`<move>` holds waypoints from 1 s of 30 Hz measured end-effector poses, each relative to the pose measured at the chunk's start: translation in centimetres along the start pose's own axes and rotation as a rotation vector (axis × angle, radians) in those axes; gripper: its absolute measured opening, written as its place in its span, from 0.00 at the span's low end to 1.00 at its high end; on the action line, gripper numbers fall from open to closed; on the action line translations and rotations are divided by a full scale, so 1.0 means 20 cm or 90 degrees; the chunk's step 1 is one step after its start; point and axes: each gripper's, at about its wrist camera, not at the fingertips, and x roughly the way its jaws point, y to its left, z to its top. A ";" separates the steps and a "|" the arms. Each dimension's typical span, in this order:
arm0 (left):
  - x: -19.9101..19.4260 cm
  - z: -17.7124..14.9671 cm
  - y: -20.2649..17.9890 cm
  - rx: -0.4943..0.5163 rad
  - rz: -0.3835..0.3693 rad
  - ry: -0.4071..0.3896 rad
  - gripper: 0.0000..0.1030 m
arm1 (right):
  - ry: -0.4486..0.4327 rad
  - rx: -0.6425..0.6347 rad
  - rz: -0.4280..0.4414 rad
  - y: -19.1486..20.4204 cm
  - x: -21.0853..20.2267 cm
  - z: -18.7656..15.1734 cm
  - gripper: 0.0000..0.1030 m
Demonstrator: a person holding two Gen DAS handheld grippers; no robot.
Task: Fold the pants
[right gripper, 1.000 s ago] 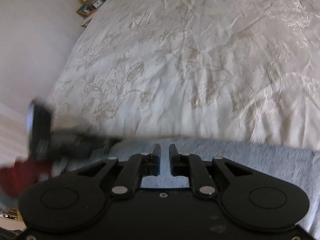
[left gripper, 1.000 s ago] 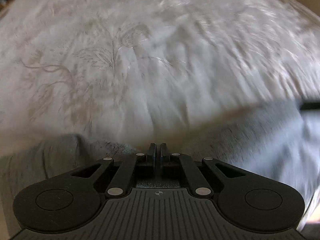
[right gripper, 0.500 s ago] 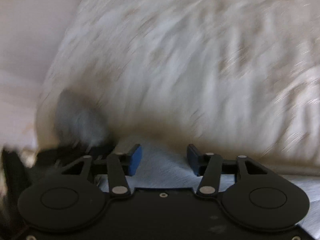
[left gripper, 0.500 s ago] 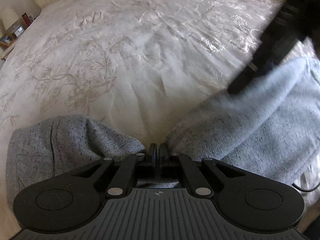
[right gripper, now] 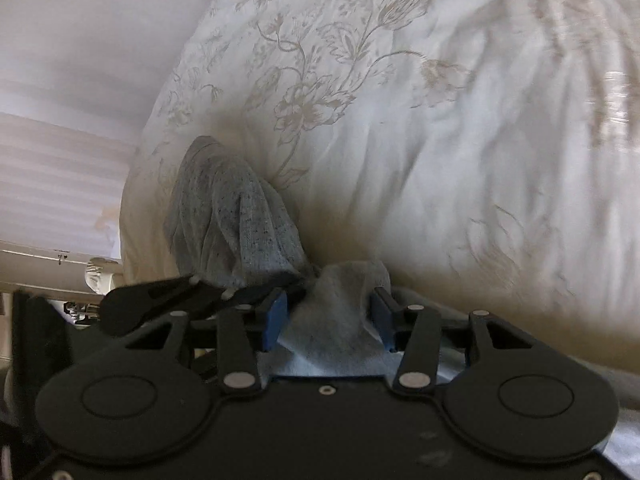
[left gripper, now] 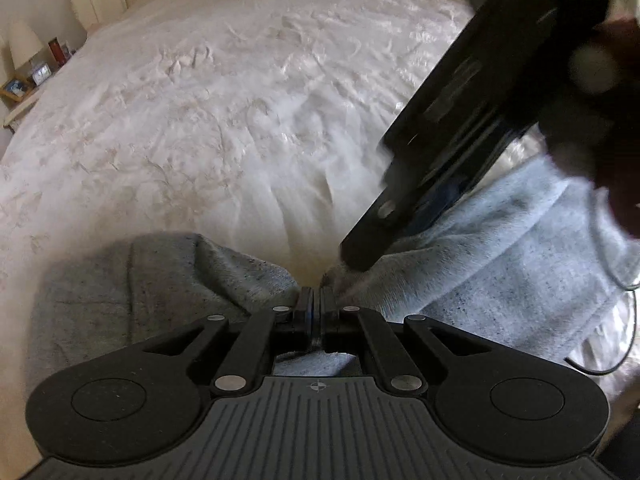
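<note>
A white bedspread (left gripper: 224,128) with a pale floral pattern covers the bed, with a nightstand (left gripper: 20,92) and lamp off its far left corner. The grey pants (left gripper: 512,264) lie bunched at the near edge of the bed, one lump to the left and a paler spread to the right. The left hand-held gripper (left gripper: 314,300) is fully closed, pinching a fold of the pants between its pads. The right hand-held gripper (right gripper: 326,316) stands about half open, its blue pads (right gripper: 276,316) on either side of a raised peak of the same cloth, apparently not yet pressing on it. The step in hand looks like taking a second hold beside the first; to do it well, the right pads should probably close low on the peak, catching every layer, while the left hold stays firm, so both can then draw the edge out taut and flat. Compared with a second ago, the right jaws, then nearly shut, have widened and come down onto the cloth just beside the left tool, which has kept its pinch throughout.
</note>
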 end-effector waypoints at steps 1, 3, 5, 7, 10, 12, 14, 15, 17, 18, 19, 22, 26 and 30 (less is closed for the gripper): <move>-0.04 0.00 0.02 -0.001 0.005 -0.015 0.03 | 0.007 0.002 -0.002 0.00 0.03 0.02 0.49; -0.10 0.01 0.07 -0.019 0.028 -0.041 0.03 | 0.012 -0.001 -0.014 0.01 0.05 0.03 0.49; -0.13 0.01 0.14 -0.050 0.061 -0.041 0.03 | 0.013 0.011 -0.019 0.00 0.08 0.04 0.49; -0.12 -0.01 0.24 -0.091 0.100 -0.024 0.03 | 0.009 0.031 -0.014 -0.01 0.10 0.05 0.49; -0.02 -0.08 0.35 -0.140 0.145 0.074 0.03 | -0.007 0.046 -0.034 -0.04 0.08 0.04 0.49; 0.04 -0.18 0.40 -0.170 0.118 0.154 0.03 | -0.023 0.059 -0.051 -0.06 0.06 0.05 0.49; 0.06 -0.25 0.39 -0.164 0.105 0.179 0.03 | -0.028 0.073 -0.059 -0.08 0.06 0.06 0.49; 0.05 -0.28 0.38 -0.155 0.105 0.178 0.03 | -0.027 0.074 -0.066 -0.09 0.06 0.07 0.49; 0.03 -0.29 0.37 -0.158 0.104 0.175 0.03 | -0.025 0.084 -0.072 -0.10 0.07 0.09 0.49; 0.03 -0.28 0.38 -0.168 0.104 0.176 0.03 | -0.017 0.092 -0.068 -0.12 0.08 0.10 0.46; 0.03 -0.29 0.38 -0.181 0.103 0.178 0.03 | 0.000 0.096 -0.064 -0.13 0.09 0.10 0.43; 0.04 -0.28 0.41 -0.216 0.096 0.185 0.03 | 0.053 0.083 -0.041 -0.12 0.16 0.10 0.15; 0.05 -0.29 0.43 -0.219 0.089 0.180 0.03 | -0.025 -0.008 -0.074 0.03 0.07 0.08 0.06; 0.04 -0.30 0.43 -0.228 0.088 0.175 0.03 | -0.226 -0.028 -0.150 0.12 -0.17 0.13 0.05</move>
